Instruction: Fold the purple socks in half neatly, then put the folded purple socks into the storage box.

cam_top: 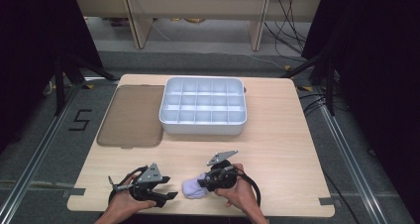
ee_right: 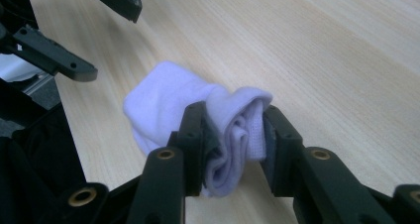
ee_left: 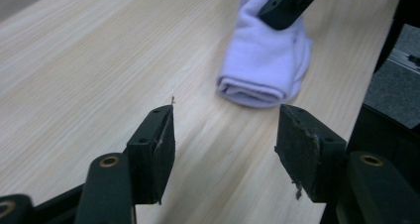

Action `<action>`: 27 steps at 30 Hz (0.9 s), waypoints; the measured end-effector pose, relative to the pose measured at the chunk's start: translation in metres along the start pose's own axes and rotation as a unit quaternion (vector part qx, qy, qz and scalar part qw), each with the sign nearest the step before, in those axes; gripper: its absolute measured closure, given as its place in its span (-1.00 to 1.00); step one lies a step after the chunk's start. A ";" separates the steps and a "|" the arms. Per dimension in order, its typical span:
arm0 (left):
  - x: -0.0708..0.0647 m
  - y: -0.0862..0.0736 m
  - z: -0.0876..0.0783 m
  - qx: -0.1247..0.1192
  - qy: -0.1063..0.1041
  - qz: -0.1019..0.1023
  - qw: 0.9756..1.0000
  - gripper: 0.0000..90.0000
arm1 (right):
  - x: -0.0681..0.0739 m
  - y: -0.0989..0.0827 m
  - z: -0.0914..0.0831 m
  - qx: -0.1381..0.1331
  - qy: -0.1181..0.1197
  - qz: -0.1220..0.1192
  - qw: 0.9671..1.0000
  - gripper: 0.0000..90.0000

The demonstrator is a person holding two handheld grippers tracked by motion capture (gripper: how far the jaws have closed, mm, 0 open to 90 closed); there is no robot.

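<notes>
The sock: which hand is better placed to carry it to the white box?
Probably the right. The right gripper already pinches the sock between its jaws. The left gripper stands open with nothing between its jaws, short of the sock. The white box lies straight ahead across the table.

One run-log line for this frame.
right gripper: shut on sock | left gripper: open, empty, beside sock | tray: empty

High view: overhead, facing forward across the table [cam_top: 277, 135]. Both gripper views: low, close, facing each other, sharing the sock [ee_left: 267, 60].
</notes>
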State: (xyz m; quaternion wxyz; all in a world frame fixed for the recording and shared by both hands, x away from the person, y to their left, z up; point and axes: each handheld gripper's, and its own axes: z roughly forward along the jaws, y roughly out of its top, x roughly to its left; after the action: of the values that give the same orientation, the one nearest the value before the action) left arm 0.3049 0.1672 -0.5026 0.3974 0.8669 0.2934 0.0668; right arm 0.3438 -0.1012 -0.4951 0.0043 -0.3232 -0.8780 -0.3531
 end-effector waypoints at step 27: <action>0.015 -0.006 -0.009 0.004 0.036 -0.013 0.999 -0.36 | 0.022 0.017 -0.036 -0.019 -0.052 -0.057 0.997 0.51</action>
State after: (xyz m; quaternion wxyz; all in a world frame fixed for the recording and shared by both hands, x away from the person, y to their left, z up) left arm 0.3115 0.1846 -0.5030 0.3838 0.8616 0.3192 0.0920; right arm 0.3280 -0.1020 -0.4526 -0.0677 -0.2903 -0.8871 -0.3524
